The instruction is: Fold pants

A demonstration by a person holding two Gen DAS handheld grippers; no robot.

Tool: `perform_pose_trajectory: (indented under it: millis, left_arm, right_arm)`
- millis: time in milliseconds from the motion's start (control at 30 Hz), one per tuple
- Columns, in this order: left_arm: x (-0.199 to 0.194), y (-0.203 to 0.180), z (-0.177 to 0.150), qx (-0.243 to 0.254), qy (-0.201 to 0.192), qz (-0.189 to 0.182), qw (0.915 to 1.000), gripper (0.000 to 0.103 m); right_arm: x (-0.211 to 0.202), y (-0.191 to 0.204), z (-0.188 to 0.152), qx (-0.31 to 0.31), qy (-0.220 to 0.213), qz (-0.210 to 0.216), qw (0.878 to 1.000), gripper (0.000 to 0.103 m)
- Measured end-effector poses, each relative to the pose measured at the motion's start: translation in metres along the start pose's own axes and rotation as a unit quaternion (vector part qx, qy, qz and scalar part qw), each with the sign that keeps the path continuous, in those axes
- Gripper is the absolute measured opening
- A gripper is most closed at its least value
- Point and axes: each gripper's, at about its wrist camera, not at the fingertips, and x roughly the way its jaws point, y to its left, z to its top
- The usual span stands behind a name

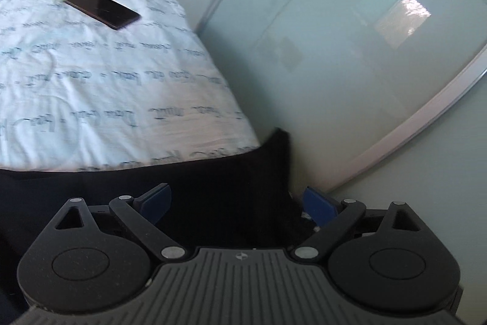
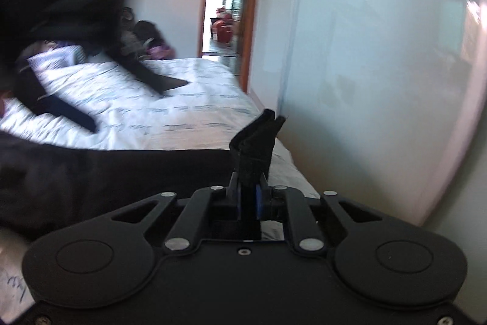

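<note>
The black pants (image 1: 213,188) lie across the near edge of a bed with a white printed cover (image 1: 100,87). My left gripper (image 1: 237,203) is open, its blue pads (image 1: 155,200) spread either side of the black cloth. In the right wrist view my right gripper (image 2: 249,197) is shut on a bunched fold of the black pants (image 2: 255,148), which sticks up past the fingertips. The rest of the pants (image 2: 106,181) trails to the left over the bed cover (image 2: 182,111).
A dark phone (image 1: 102,8) lies on the bed's far part. A pale glass wardrobe door (image 1: 350,51) runs close along the bed's right side. Other dark clothes (image 2: 61,105) and a pile lie at the bed's far end. An open doorway (image 2: 226,20) is beyond.
</note>
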Motion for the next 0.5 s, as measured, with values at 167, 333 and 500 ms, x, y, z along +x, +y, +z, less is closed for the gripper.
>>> perform_pose_trajectory:
  millis: [167,333,500]
  left_arm:
    - [0.023,0.001,0.002,-0.029,0.027,-0.025,0.9989,0.094]
    - [0.021,0.027,-0.004,-0.091,0.030,-0.044,0.9944,0.020]
    - [-0.016,0.030,-0.015,-0.043,-0.013,-0.002,0.9990,0.006]
  right_arm:
    - [-0.018,0.008,0.008,-0.008,-0.013,0.052,0.999,0.010]
    - [-0.036,0.011,0.017,-0.015,-0.035,0.079,0.996,0.010]
    - [-0.043,0.025,0.020,-0.021,-0.035,0.119,0.992,0.010]
